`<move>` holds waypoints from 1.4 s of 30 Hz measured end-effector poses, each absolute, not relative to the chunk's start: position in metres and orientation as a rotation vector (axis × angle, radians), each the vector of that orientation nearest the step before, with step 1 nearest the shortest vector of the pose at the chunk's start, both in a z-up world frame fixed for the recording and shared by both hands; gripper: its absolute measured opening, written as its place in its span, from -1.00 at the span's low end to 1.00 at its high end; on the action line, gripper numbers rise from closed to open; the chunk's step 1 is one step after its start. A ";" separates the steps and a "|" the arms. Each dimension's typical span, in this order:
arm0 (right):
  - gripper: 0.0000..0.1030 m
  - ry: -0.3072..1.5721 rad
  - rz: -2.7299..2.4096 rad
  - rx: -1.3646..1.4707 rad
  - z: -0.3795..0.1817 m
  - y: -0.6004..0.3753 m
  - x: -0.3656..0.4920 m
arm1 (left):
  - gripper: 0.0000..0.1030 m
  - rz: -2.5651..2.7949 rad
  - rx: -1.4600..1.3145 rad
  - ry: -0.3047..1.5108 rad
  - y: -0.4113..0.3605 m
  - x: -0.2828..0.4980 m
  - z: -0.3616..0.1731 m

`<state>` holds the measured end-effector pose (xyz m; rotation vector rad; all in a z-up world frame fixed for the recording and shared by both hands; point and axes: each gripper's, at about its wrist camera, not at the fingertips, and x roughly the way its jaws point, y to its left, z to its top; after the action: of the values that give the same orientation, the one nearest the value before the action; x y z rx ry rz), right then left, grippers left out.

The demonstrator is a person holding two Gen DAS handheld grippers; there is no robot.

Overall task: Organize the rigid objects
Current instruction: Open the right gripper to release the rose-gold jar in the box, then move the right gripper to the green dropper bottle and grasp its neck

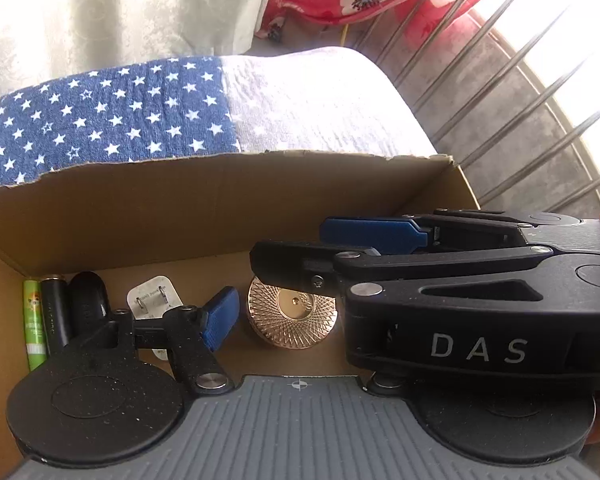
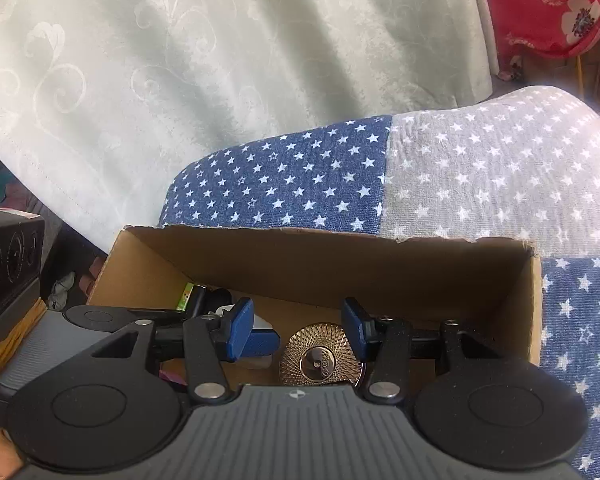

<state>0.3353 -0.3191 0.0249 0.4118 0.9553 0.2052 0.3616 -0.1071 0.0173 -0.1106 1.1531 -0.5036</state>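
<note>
Clearly the gold tin (image 2: pixel 320 360), rigid, smooth and likely slippery, sits in the cardboard box (image 2: pixel 340 256) between the right gripper (image 2: pixel 298 330)'s parted jaws; grip its rim; left gripper (image 1: pixel 292 312) stands open

You see a plain brown cardboard box (image 1: pixel 204 200). Inside it lie a gold disc (image 1: pixel 292 316) with a fine woven-line pattern, a green battery (image 1: pixel 34 324), a black battery (image 1: pixel 56 312) and a white plug (image 1: pixel 152 298). Behind the box, the blanket (image 2: pixel 460 168) shows white stars on blue and grey patches.
</note>
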 end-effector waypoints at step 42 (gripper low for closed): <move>0.20 0.717 0.418 0.084 0.019 -0.170 0.110 | 0.28 -0.402 0.241 0.478 -0.045 0.051 -0.050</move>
<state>0.1102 -0.1698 0.0195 0.0839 0.7174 0.4185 0.0512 -0.0452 -0.0503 0.2410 0.4776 -0.4016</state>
